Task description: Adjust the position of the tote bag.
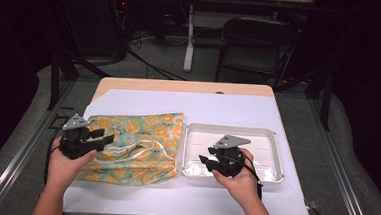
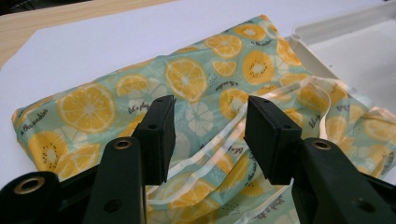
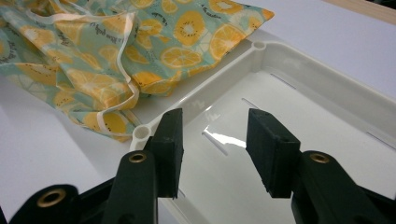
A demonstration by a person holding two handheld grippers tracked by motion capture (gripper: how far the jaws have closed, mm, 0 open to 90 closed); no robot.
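Note:
A crumpled teal cloth bag (image 1: 136, 147) printed with orange slices lies on the white table cover, left of centre; it also appears as the bag (image 2: 187, 88) and the bag (image 3: 93, 60). A pale ribbon handle (image 2: 219, 140) loops across it. My left gripper (image 1: 107, 138) hovers over the bag's left part, open, jaws empty; the same left gripper (image 2: 209, 135) looks down on the fabric. A white plastic tray (image 1: 275, 158) sits to the right, empty. My right gripper (image 1: 206, 161) is open over the tray's near left corner (image 3: 140, 133); the right gripper (image 3: 214, 149) holds nothing.
The white cover (image 1: 203, 106) spreads over a wooden table (image 1: 180, 86). A dark folding chair (image 1: 255, 44) and a white stand leg (image 1: 190, 37) lie beyond the far edge. Metal frame rails (image 1: 20, 152) run along both sides of the table.

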